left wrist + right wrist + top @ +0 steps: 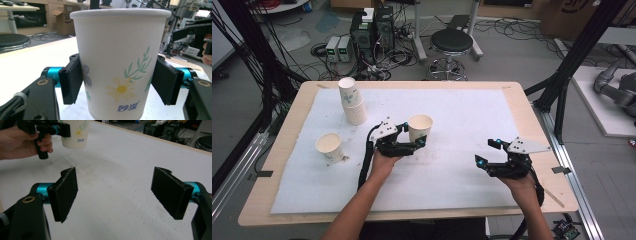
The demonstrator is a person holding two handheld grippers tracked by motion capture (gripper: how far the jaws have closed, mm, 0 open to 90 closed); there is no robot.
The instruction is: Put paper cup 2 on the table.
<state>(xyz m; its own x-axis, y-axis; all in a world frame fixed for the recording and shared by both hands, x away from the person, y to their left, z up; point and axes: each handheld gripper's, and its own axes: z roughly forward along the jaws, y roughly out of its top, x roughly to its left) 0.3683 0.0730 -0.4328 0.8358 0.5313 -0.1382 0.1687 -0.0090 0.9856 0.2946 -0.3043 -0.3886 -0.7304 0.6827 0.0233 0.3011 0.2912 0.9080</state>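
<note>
The cup (120, 65), printed with a daisy and blue characters 妙洁, sits clamped in the left gripper (413, 135) mid-table. The right gripper (490, 152) gapes, holding nothing. Another lone cup (330, 147) and one stack (352, 101) stand left.

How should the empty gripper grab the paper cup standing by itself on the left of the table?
Probably across the middle of the lone paper cup's wall, coming in level from the side. It stands upright, mouth up, with free space around it, and thin paper dents, so squeeze gently. The left gripper holds its flower cup that way; the right gripper is open.
</note>
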